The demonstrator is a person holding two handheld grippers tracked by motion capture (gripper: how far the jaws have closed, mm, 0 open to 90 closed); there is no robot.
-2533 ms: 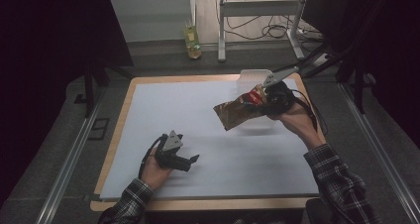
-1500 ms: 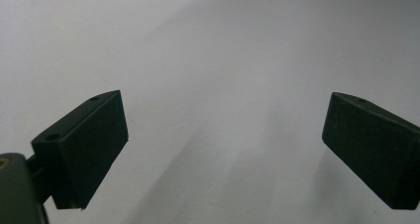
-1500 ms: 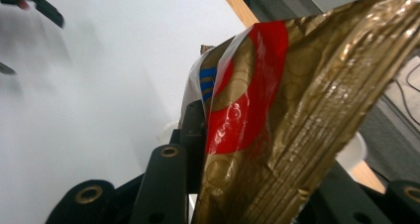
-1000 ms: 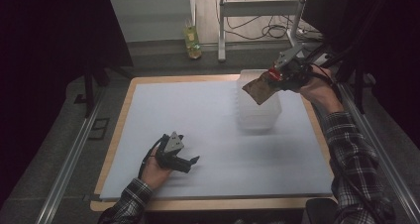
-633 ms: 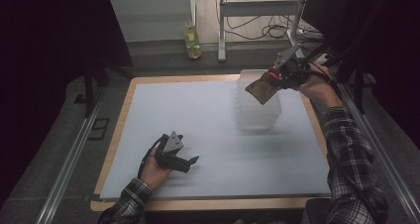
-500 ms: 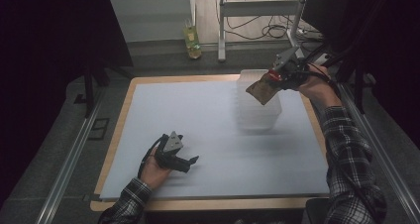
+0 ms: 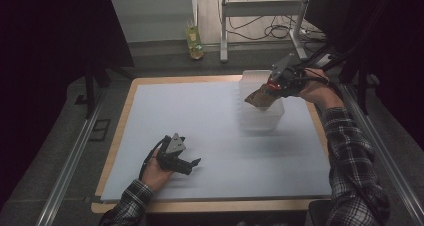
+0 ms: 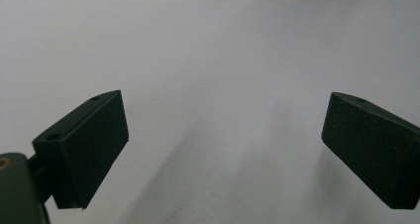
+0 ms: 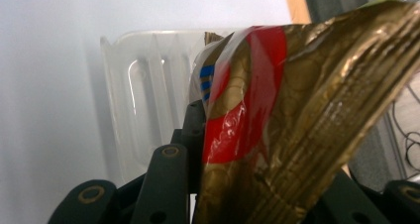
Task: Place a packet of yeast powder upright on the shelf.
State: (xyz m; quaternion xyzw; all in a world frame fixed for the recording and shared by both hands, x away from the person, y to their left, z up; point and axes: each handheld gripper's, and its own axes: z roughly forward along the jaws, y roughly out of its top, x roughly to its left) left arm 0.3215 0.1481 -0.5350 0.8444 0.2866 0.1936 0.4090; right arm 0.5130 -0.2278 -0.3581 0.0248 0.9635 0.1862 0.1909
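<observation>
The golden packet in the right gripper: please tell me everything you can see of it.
The golden packet looks like a crinkled, glossy foil snack wrapper, gold with a red band and a small blue and white patch near one edge. Its crimped end is ribbed. The right gripper is shut on it and holds it tilted in the air, above the open top of the clear plastic container at the far right of the table. I cannot tell whether it touches the container.

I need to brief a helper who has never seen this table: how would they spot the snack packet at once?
Start at the white table mat and go to the clear plastic tub near its far right edge. Just above it the right gripper pinches a crinkled gold packet. It alone is shiny, gold with red bands.
</observation>
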